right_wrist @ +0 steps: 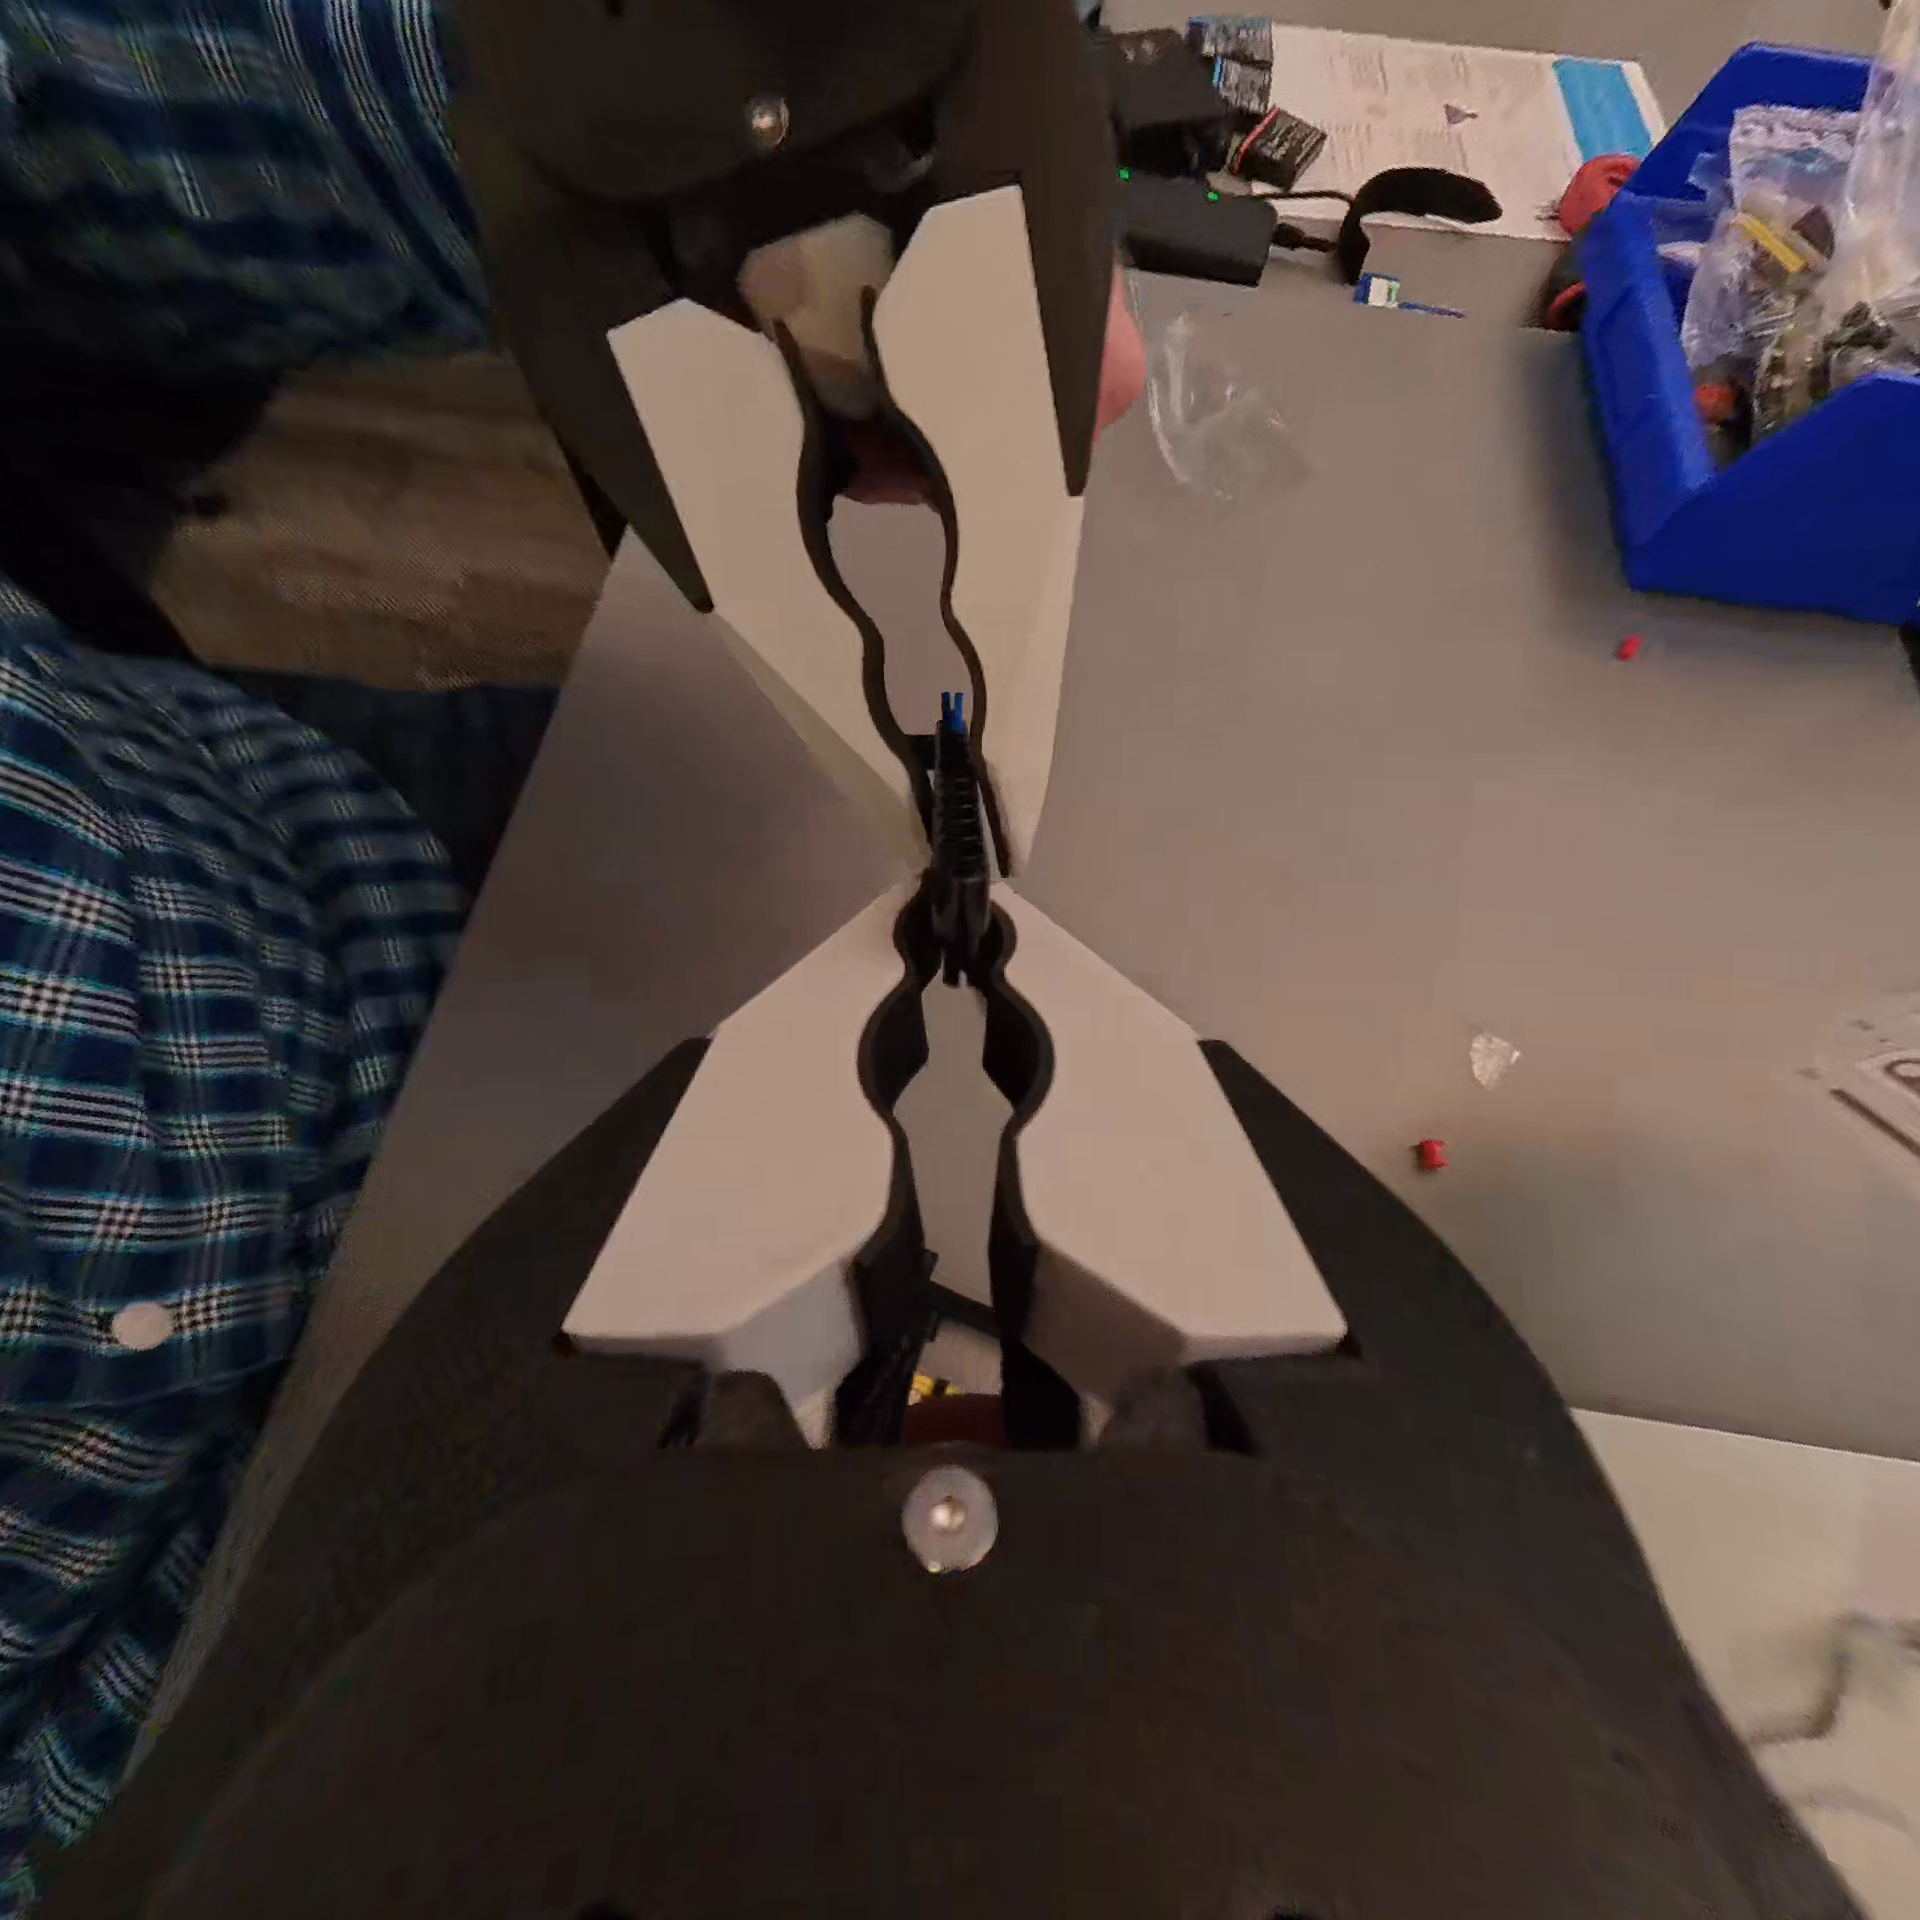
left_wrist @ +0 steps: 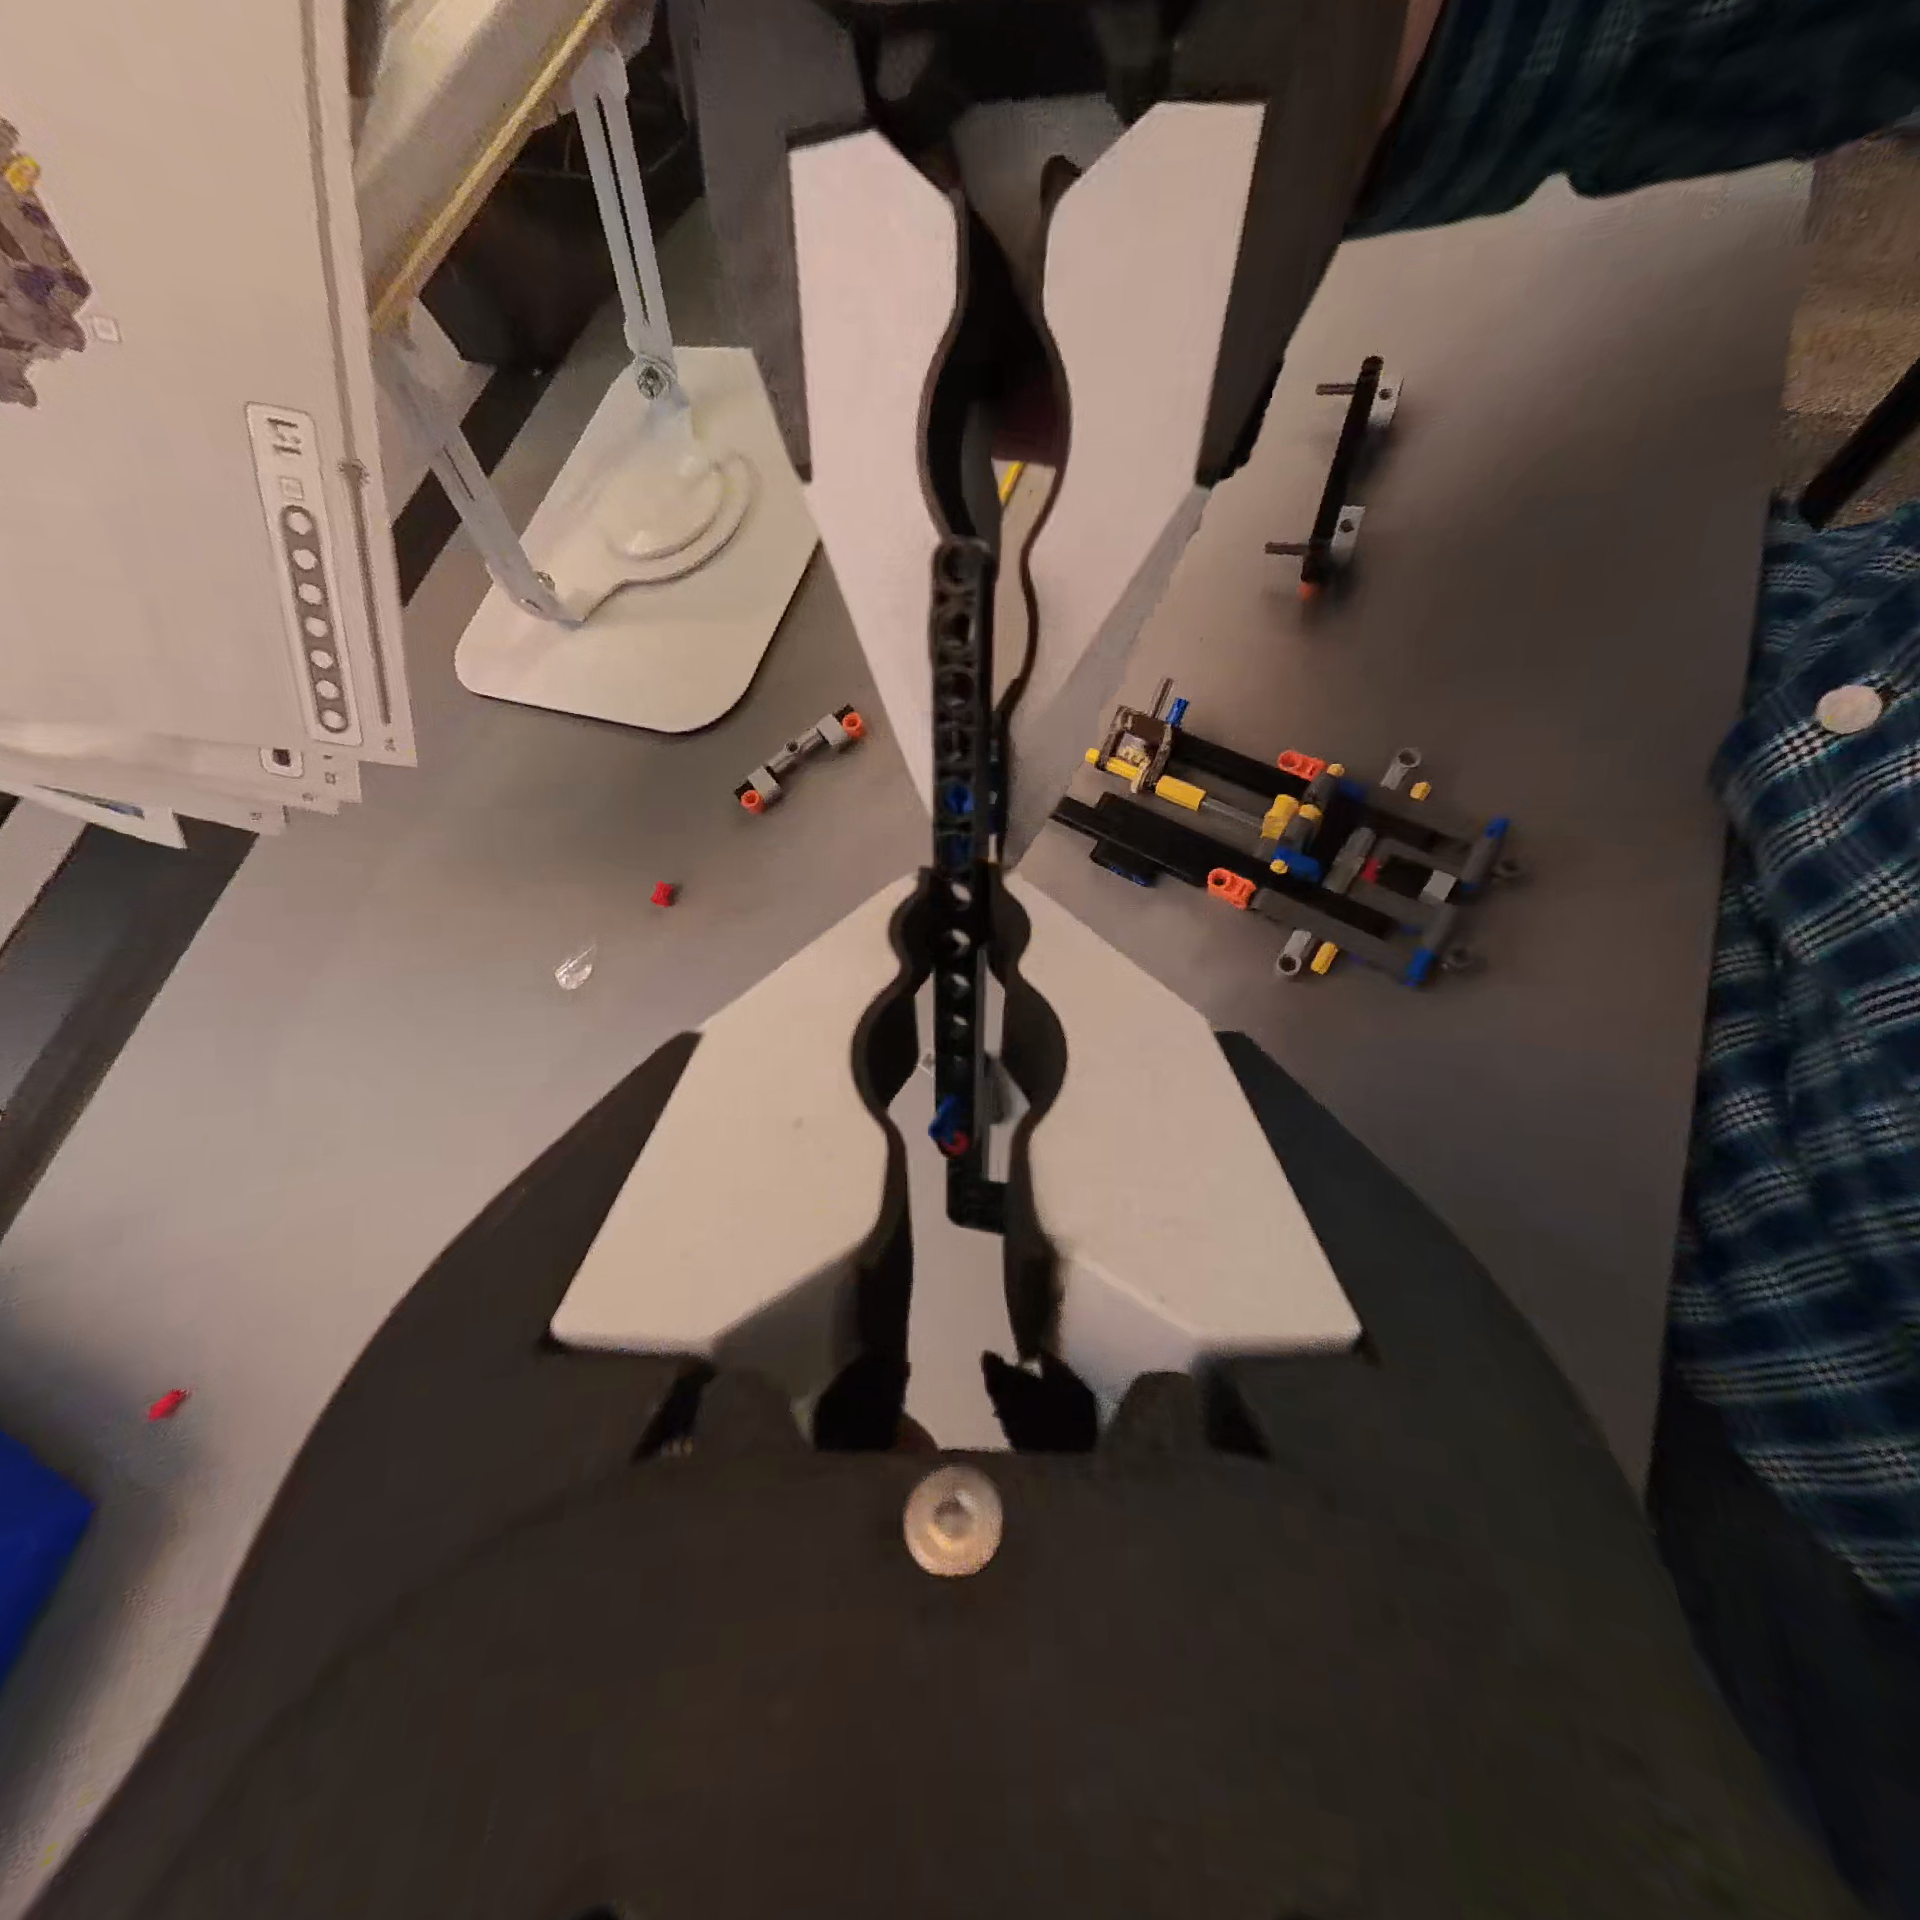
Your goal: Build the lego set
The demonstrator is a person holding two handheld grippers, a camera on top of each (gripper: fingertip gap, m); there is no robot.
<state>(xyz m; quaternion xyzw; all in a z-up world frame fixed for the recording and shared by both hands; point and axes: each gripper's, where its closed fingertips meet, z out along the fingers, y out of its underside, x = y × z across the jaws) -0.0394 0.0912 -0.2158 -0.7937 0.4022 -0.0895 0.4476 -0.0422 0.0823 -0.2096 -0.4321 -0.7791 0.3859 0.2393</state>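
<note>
Lengthwise, black beam (left_wrist: 961, 831) between both jaws.

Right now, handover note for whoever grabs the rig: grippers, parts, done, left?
Left gripper: shut on the black holed beam, which carries blue pins.
Right gripper: shut on the same beam, from the opposite end; the two grippers meet tip to tip above the table.
On the table: the partly built frame, a black axle sub-assembly, a small grey connector piece, loose red pins. Blue bin holds bagged parts. Instruction booklet stands on a stand.
Done: frame partly built.
Left: beam not yet joined to the frame; bagged parts remain.
</note>
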